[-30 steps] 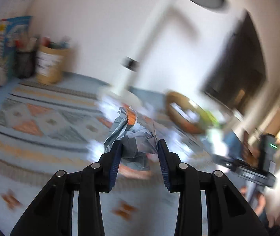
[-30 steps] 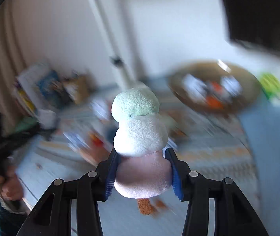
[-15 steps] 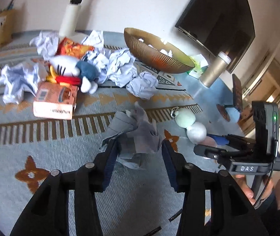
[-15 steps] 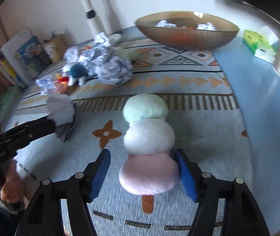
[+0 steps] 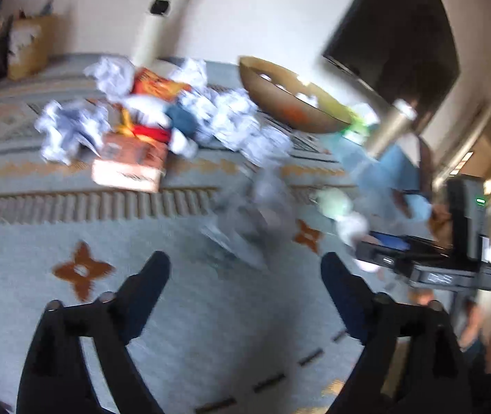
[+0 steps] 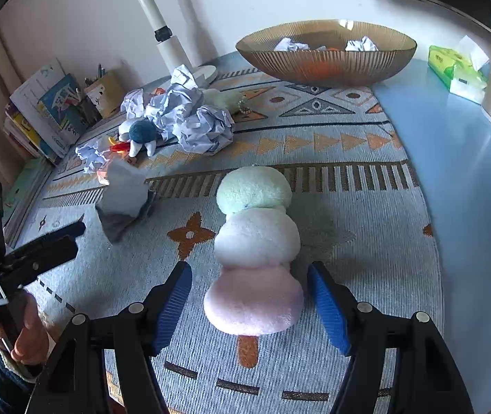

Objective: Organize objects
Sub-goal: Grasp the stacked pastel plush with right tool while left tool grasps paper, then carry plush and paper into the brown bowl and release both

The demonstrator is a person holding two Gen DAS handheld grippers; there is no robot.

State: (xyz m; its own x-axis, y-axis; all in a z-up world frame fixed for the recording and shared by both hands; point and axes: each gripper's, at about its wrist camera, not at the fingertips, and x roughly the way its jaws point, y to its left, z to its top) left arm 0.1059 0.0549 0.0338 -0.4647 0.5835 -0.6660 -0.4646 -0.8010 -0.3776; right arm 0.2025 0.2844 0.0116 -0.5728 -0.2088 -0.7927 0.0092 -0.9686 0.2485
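Lower centre, right view: right gripper (image 6: 249, 296) opening, pads clear of plush ice-cream toy (image 6: 256, 248) lying between them on rug (image 6: 366, 227). Left gripper (image 5: 245, 269) opening, empty; crumpled paper (image 6: 124, 200) centre-left.

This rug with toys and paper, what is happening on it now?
A person holds two tools over the rug. The right hand-held gripper is opening; the plush ice cream lies between its pads, released. The left hand-held gripper is opening too, empty, with the crumpled grey paper dropped ahead of it.
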